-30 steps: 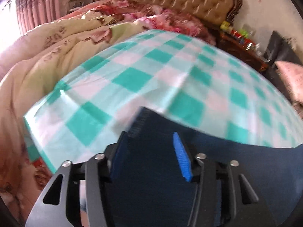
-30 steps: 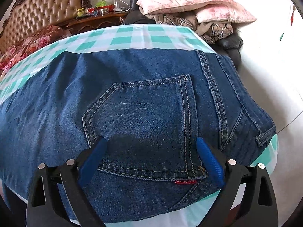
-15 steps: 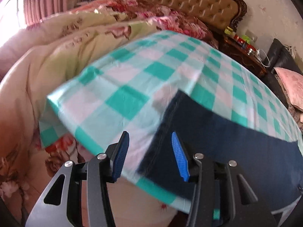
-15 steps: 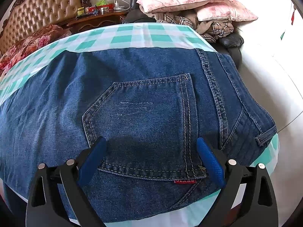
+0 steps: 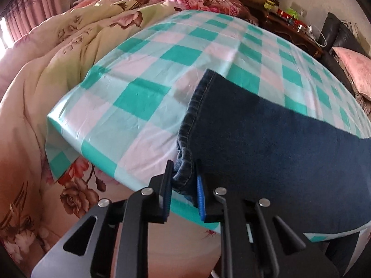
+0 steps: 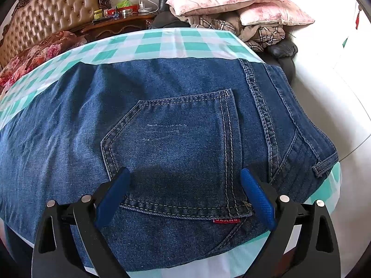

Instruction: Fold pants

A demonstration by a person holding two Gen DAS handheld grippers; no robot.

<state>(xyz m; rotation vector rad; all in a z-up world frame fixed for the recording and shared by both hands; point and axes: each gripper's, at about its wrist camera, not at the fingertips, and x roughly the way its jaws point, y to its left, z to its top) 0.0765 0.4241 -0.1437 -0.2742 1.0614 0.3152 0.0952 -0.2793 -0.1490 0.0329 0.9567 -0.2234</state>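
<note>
Dark blue jeans point(image 5: 266, 143) lie flat across a green-and-white checked cloth point(image 5: 143, 97). In the left wrist view the leg hem point(image 5: 192, 115) runs toward me, and its near corner is bunched between the blue pads of my left gripper point(image 5: 184, 181), whose jaws are closing on it. In the right wrist view the seat of the jeans point(image 6: 176, 134) shows a back pocket and a red tag. My right gripper point(image 6: 185, 185) hovers just above that pocket, jaws wide apart, with nothing pinched.
The checked cloth ends close to the left gripper, with floral bedding point(image 5: 58, 53) piled to the left. A tufted headboard point(image 6: 53, 16) and a cluttered nightstand point(image 6: 120, 20) stand at the back. Pink pillows point(image 6: 234, 2) rest on a dark chair at the right.
My left gripper slid along the leg to the hem's near corner and its jaws narrowed onto the denim. The right gripper stayed where it was, open.
</note>
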